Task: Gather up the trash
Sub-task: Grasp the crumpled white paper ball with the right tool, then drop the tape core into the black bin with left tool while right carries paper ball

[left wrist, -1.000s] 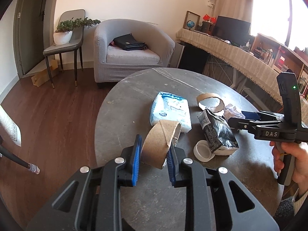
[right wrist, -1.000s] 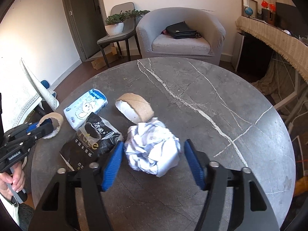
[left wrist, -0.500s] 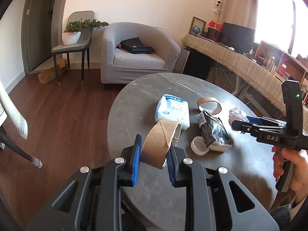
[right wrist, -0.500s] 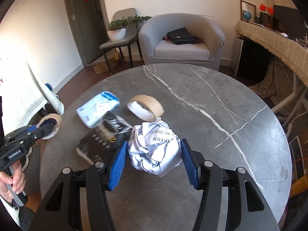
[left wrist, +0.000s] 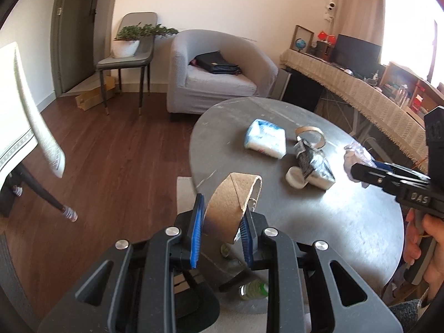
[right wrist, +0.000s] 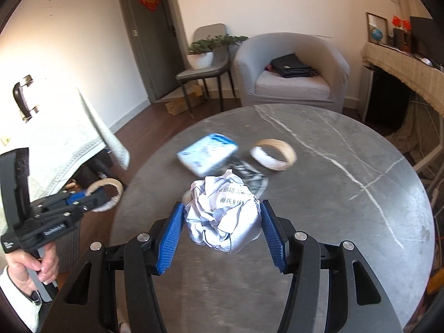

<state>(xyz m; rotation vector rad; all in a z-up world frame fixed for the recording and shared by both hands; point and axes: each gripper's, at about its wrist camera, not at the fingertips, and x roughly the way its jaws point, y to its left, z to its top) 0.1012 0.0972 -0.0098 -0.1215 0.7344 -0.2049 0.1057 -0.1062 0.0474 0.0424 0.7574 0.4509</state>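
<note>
My left gripper [left wrist: 220, 216] is shut on a brown cardboard tape ring [left wrist: 231, 202] and holds it in the air beyond the left edge of the round grey table [left wrist: 347, 222]. My right gripper [right wrist: 222, 222] is shut on a crumpled white paper ball [right wrist: 223, 213], lifted above the table [right wrist: 333, 194]. On the table lie a blue-white tissue pack [left wrist: 265, 141], a second cardboard ring [left wrist: 310, 136], a black-silver snack bag [left wrist: 315, 163] and a white lid [left wrist: 295, 177]. The right gripper with the paper ball [left wrist: 356, 161] shows in the left view; the left gripper [right wrist: 83, 197] shows in the right view.
A grey armchair [left wrist: 219, 75] with a black bag, a chair [left wrist: 125, 61] with a potted plant and a cloth-covered sideboard [left wrist: 360, 91] stand behind the table. A white cloth-covered table [right wrist: 41, 144] stands at the left. A bottle [left wrist: 254, 290] lies on the floor below the table.
Both grippers rose and pulled back from the table. The right gripper closed on the paper ball and lifted it. The left gripper carried its ring past the table's left edge.
</note>
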